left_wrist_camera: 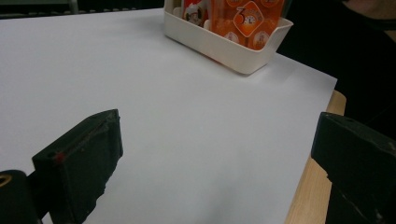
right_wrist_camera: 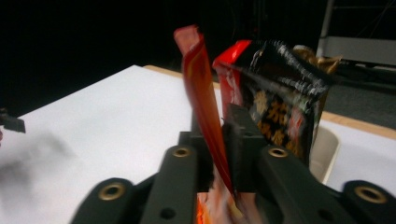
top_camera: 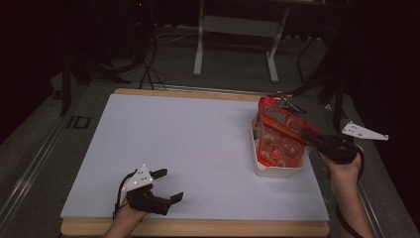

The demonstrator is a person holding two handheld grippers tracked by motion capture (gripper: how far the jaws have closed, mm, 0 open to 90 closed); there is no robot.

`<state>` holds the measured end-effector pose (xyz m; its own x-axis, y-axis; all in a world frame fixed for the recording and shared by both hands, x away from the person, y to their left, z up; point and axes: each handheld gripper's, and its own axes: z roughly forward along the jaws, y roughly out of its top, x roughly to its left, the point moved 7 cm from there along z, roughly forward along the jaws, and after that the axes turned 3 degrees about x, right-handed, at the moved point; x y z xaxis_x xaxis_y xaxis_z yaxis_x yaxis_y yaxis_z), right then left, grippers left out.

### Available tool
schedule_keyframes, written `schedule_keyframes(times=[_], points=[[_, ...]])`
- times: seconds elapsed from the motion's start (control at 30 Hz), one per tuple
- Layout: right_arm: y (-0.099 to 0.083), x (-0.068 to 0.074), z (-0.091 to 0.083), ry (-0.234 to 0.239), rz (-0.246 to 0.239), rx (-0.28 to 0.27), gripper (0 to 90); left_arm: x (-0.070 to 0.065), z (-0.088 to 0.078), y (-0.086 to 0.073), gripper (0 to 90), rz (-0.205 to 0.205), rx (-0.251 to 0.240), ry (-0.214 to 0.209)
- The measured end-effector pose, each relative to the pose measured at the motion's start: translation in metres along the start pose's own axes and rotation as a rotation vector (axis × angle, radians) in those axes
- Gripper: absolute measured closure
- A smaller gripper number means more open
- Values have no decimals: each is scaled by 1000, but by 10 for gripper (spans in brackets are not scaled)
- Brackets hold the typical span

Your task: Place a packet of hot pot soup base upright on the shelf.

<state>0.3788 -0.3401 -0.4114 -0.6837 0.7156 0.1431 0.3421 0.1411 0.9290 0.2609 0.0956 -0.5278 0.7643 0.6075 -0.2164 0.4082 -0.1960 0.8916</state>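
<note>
High view: the right claw (top_camera: pixel 308 135) is clamped on an orange snack pouch (top_camera: pixel 280 130), tilted above the white bin (top_camera: pixel 277 172), probably to pull it free of the other packets. Well left of the bin, the left claw (top_camera: pixel 165 185) waits wide open, empty, over the tabletop (top_camera: pixel 198 144).

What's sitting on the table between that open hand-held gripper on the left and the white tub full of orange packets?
Nothing: in the high view the white sheet lies bare between the left hand-held gripper and the tub. The left gripper view shows the same.
</note>
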Motion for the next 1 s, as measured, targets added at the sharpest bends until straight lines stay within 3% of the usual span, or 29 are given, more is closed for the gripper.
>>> schedule_keyframes(times=[0.17,0.3,0.6,0.8,0.87,1.0], points=[[12,3,-3,-10,-10,-19,683,1,0,0,29,-6,0,-2],[30,11,-10,-28,-24,-64,570,0,0,0,29,-3,-2,-1],[68,43,-18,-24,-61,-115,403,0,-1,0,29,-5,-8,0],[72,61,-12,14,-56,-101,304,1,-3,2,29,-3,-15,4],[71,71,-6,52,-49,-95,252,1,-4,2,29,-7,-18,4],[66,83,2,84,-52,-89,206,1,-4,0,29,-5,-11,5]])
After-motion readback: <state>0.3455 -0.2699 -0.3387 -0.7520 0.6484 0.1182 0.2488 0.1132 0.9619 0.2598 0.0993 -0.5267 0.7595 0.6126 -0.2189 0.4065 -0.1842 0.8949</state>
